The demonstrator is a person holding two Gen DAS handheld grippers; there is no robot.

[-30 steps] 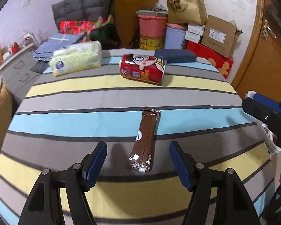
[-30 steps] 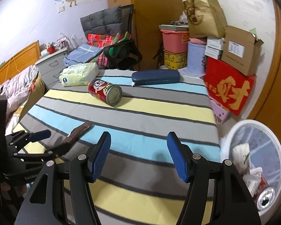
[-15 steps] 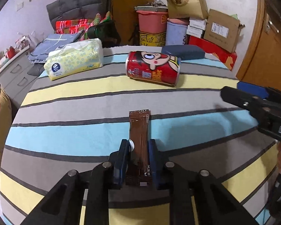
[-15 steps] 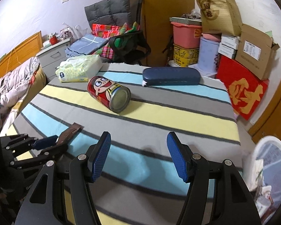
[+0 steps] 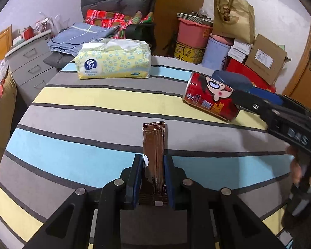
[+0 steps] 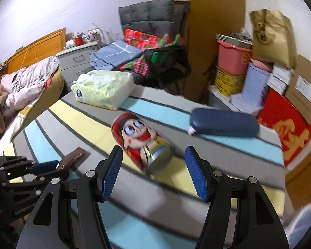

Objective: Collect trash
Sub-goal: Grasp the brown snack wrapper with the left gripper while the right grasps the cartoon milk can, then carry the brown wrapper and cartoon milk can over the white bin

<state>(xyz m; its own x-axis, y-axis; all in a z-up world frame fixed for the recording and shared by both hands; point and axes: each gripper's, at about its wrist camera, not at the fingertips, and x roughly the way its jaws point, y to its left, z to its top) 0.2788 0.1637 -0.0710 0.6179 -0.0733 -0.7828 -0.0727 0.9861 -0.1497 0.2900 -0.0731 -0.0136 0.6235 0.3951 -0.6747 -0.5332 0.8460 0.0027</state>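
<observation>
My left claw (image 5: 153,178) is clamped on the near end of a flat, glossy brown sachet (image 5: 154,145), a long rectangle with crimped ends lying on the table (image 5: 83,112) and its striped woven cloth. My right claw (image 6: 153,174) stands with its ribbed blue pads apart, nothing between them, just short of the red printed can (image 6: 143,141), a metal cylinder on its side. Beyond the can I list a soft yellow tissue pack (image 5: 114,61) and a smooth navy oblong case (image 6: 224,123).
</observation>
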